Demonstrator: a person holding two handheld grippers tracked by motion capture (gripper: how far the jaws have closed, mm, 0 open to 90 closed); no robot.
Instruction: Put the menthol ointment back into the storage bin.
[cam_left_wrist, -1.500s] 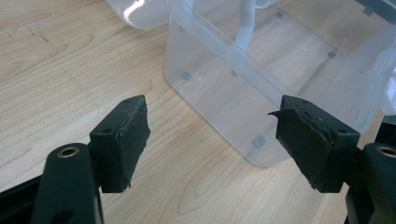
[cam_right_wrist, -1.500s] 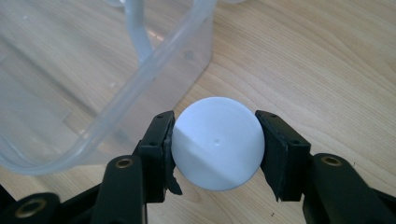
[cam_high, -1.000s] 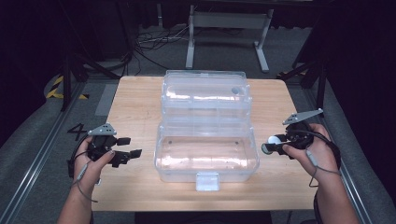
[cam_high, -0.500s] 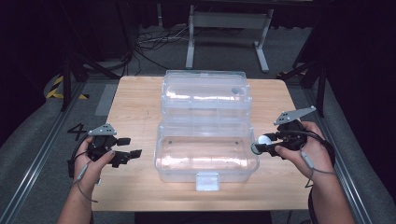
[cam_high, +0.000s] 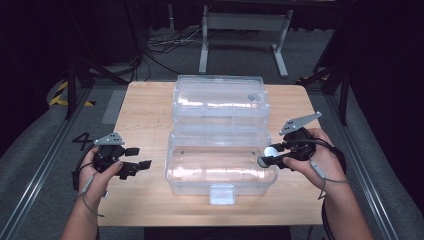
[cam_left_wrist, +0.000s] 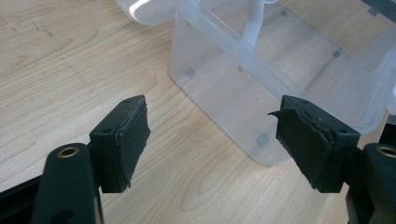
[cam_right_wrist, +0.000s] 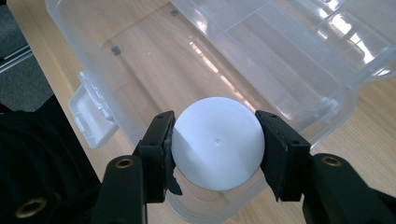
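Observation:
A clear plastic box (cam_high: 220, 184) stands open in the middle of the wooden table (cam_high: 145, 110), with its lid (cam_high: 218, 100) folded back behind it. A white ball (cam_high: 270, 151) is clamped in my right gripper (cam_high: 266, 156), which hovers at the box's right rim. In the right gripper view the ball (cam_right_wrist: 215, 142) sits between both pads, above the box's bare interior (cam_right_wrist: 154, 60). Left of the box, my left gripper (cam_high: 139, 157) stands open and holds nothing. In the left gripper view its open jaws (cam_left_wrist: 210, 135) point at the box's near corner (cam_left_wrist: 261, 88).
A white latch (cam_high: 222, 194) sticks out from the box's front wall. Bare wood lies on both sides of the box. Grey floor, cables and a metal stand (cam_high: 242, 37) lie beyond the table's far edge.
My right gripper has carried the white ball leftward and slightly up, from beside the box to over its right rim. The left gripper has stayed put.

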